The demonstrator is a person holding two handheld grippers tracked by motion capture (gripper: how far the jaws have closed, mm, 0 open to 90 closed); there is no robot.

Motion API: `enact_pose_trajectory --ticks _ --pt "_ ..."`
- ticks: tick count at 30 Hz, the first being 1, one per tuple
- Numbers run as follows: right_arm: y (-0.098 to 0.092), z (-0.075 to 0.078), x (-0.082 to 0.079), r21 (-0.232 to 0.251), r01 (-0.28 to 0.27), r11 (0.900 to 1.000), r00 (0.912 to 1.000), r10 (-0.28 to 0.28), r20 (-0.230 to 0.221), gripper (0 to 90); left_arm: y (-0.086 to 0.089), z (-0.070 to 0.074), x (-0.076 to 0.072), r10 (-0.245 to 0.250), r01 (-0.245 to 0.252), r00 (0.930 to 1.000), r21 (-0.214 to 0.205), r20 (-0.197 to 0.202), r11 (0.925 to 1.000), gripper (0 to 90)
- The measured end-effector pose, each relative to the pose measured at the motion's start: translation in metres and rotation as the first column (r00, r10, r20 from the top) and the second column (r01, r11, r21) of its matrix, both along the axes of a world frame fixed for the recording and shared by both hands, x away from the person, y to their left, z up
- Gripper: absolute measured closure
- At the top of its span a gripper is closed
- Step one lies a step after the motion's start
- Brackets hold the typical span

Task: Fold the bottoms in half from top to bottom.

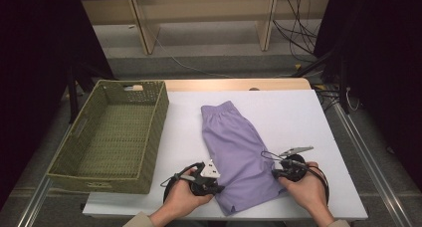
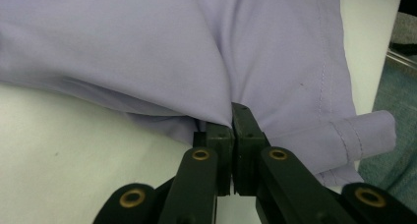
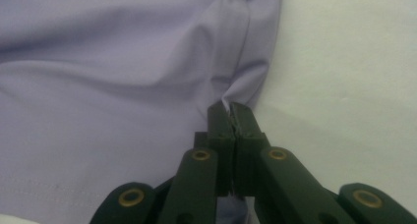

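I've got both tongs pinching the lilac shorts (image 1: 238,152) on the white worktop (image 1: 298,117) — left tongs (image 1: 215,188) at seven o'clock, right tongs (image 1: 276,173) at four — so I'd lift evenly, keeping the hem taut, toward the wicker basket (image 1: 74,157) at nine o'clock.

The lilac shorts (image 1: 238,152) are smooth, matt woven cloth with stitched hems. The green basket (image 1: 99,177) is rough wicker weave. The bench (image 1: 298,117) has a smooth, matt white top. The tongs (image 2: 232,117) look like matt black plastic with brass-coloured rivets.
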State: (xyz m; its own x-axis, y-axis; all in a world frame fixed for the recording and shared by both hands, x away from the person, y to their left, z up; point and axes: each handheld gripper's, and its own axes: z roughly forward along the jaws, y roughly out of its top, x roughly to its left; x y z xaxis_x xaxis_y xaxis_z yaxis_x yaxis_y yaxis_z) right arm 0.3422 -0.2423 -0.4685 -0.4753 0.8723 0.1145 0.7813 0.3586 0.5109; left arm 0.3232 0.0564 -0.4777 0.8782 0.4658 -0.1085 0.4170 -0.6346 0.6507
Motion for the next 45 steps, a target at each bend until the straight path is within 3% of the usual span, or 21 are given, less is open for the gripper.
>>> enact_pose_trajectory --ticks 12,45 --pt "0.011 0.001 -0.017 0.008 -0.040 0.9991 0.9987 0.041 -0.030 89.0 0.017 0.003 -0.006 -0.040 0.040 0.9989 0.009 0.026 0.9992 87.9" --pt "0.023 0.004 -0.046 0.049 -0.100 0.9938 0.9902 0.104 -0.093 88.8 0.039 0.006 -0.013 -0.074 0.074 0.9973 0.001 0.003 0.9973 87.9"
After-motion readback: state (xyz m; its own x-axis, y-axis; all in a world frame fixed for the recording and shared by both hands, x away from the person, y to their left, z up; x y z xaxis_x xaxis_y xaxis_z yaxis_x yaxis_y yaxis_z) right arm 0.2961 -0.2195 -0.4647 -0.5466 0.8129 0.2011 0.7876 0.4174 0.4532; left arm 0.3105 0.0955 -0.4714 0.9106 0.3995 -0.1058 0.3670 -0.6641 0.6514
